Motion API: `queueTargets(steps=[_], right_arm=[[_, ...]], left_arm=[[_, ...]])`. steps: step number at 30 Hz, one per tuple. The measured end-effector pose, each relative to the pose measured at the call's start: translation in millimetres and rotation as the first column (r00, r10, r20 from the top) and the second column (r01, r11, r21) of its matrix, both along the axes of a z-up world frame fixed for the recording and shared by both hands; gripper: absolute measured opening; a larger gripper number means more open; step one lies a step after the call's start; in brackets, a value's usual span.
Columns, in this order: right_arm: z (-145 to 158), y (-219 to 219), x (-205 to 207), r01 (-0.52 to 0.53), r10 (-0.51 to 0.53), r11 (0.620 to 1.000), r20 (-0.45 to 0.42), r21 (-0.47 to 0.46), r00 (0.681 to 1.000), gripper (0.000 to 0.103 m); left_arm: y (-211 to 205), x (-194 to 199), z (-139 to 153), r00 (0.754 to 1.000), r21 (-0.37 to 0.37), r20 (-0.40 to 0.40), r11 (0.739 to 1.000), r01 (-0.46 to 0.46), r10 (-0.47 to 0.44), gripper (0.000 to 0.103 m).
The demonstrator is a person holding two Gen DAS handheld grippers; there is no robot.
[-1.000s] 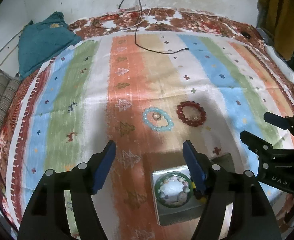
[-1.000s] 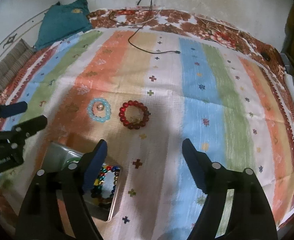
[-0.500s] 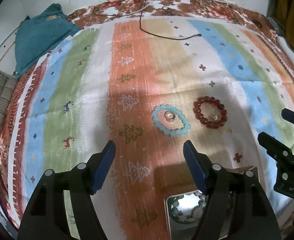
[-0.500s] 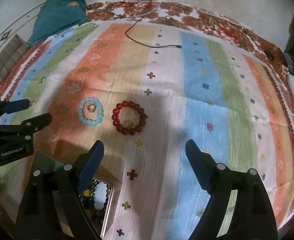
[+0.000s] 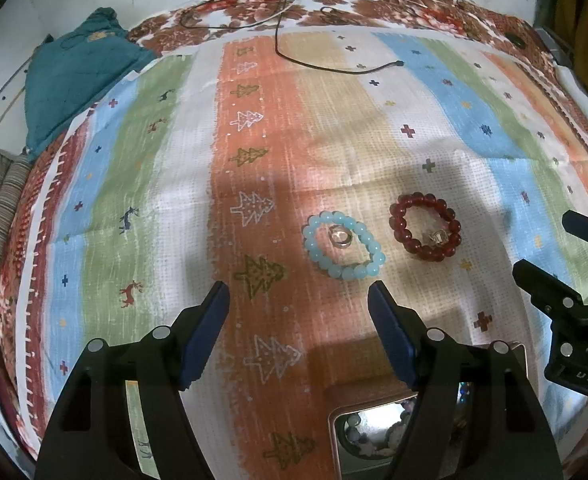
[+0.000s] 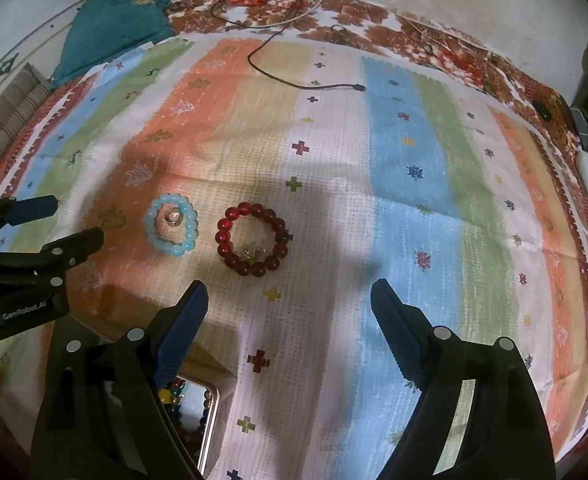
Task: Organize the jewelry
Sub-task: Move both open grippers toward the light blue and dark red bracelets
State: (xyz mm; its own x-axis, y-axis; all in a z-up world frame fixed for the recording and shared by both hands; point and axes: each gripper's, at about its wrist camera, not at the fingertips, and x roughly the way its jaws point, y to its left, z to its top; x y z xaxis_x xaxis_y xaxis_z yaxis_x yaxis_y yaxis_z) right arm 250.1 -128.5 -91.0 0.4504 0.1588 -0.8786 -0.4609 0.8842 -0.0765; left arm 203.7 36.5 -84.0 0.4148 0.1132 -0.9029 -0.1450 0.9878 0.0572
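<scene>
Both the left gripper [image 5: 296,308] and right gripper [image 6: 288,306] are hovering wide open, gripping nothing. Some beads are already sitting in the mirrored metal box [image 5: 368,420] at six o'clock; the pale blue bead bracelet [image 5: 343,244] and dark red bead bracelet [image 5: 425,226], at twelve, are still waiting on the striped cloth [image 5: 154,184].

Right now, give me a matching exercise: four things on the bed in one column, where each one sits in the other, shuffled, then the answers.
Things:
1. blue bracelet
2. red bracelet
3. black cable
4. metal tin

Places:
A. far side of the striped cloth
B. nearest, under the claws
C. on the orange stripe, ring inside
D. right of the pale beads, ring inside

Pairs: 1-C, 2-D, 3-A, 4-B
</scene>
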Motion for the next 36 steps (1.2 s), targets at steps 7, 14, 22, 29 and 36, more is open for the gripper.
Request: queueTargets(steps=[7, 14, 22, 29, 36], right_arm=[[-6.9, 2.5, 5.9, 0.004, -0.004, 1.0, -0.017, -0.009, 1.0, 0.084], [-14.7, 4.0, 16.1, 0.022, -0.022, 1.0, -0.039, -0.007, 0.999, 0.084], [-30.5, 4.8, 35.6, 0.051, -0.05, 0.999, -0.09, 0.01, 0.995, 0.084], [-41.0, 9.6, 49.4, 0.056, -0.058, 0.998, -0.088, -0.021, 0.994, 0.084], [-52.1, 14.2, 63.1, 0.052, -0.057, 0.997, -0.096, -0.054, 0.994, 0.084]], left_arm=[[3.8, 5.2, -6.5, 1.0, -0.011, -0.013, 1.0, -0.004, 0.004, 0.071], [7.5, 14.7, -15.2, 1.0, -0.03, -0.026, 0.999, -0.013, 0.012, 0.071], [16.8, 28.2, -31.3, 0.998, -0.05, -0.057, 0.998, -0.029, 0.026, 0.07], [19.4, 41.8, -43.9, 0.997, -0.071, -0.076, 0.997, -0.035, 0.029, 0.069], [18.5, 51.3, -54.8, 0.995, -0.068, -0.097, 0.997, -0.027, 0.02, 0.064]])
